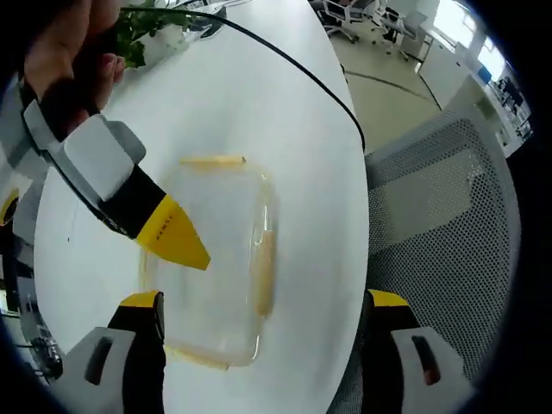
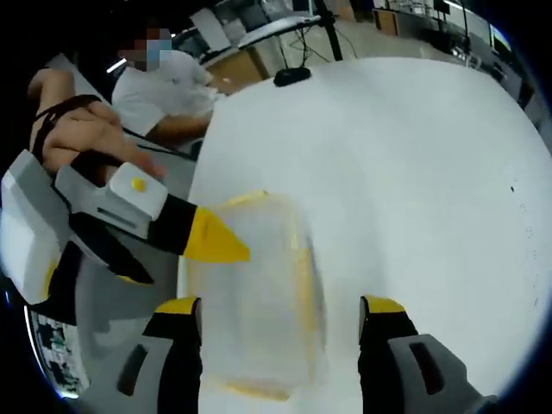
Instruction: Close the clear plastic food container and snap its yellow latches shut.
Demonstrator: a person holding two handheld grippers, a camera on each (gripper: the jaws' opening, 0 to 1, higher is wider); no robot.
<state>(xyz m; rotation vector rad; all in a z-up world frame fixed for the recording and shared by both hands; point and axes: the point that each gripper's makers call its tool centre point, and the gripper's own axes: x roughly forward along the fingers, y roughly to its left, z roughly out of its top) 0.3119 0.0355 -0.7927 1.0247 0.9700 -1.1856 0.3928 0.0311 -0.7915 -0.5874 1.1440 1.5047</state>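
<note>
The clear plastic container (image 1: 220, 259) lies flat on the white round table (image 1: 259, 112), with pale yellow latches (image 1: 266, 272) along its sides. My left gripper (image 1: 263, 326) hovers over its near end, open, with nothing between the jaws. The right gripper (image 1: 177, 237), held in a hand, reaches in with its yellow tip over the container's left edge. In the right gripper view the container (image 2: 259, 293) sits between the wide-apart jaws of my right gripper (image 2: 278, 317), which is open. The left gripper (image 2: 216, 237) points its yellow tip at the container's upper left corner. Whether the lid is seated is unclear.
A black cable (image 1: 285, 60) runs across the table past a green plant (image 1: 147, 30). A grey mesh chair (image 1: 440, 198) stands off the table's edge. A seated person in a white shirt (image 2: 172, 95) is beyond the table, near a small black object (image 2: 293, 76).
</note>
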